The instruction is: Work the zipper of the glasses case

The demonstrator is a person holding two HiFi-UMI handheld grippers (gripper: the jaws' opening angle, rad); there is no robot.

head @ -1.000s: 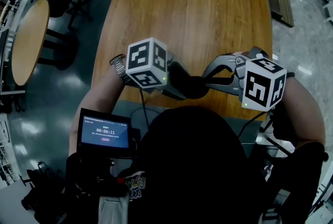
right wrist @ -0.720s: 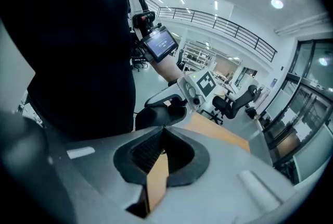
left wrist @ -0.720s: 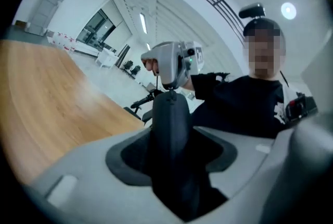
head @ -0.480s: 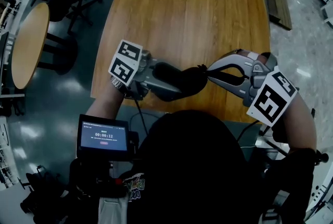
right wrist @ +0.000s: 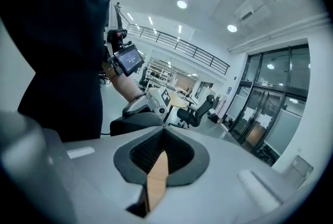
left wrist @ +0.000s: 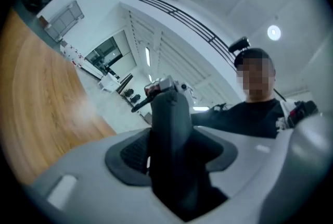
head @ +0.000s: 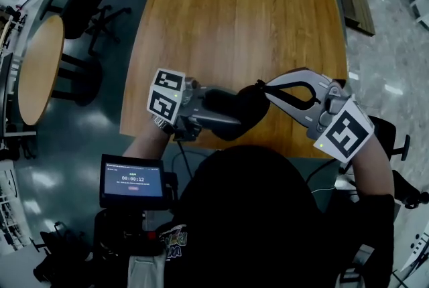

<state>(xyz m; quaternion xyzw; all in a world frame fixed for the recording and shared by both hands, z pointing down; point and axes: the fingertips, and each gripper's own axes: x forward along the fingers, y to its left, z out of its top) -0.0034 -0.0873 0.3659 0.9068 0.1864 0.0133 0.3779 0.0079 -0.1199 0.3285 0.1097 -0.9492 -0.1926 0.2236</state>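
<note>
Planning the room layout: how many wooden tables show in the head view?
2. The large table fills the centre, in front of the person; a round table stands at the left edge. More may lie outside the frame.

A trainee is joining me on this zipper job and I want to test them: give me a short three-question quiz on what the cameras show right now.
1. True or false: the right gripper's jaws stand wide apart.
2. What is clamped between the left gripper's jaws? A) a wooden block B) the black glasses case C) nothing
3. Fill in: the table below both grippers has a ____ top.

Key
1. False: its jaws are together, with the tips at the end of the case.
2. B
3. wooden
</note>
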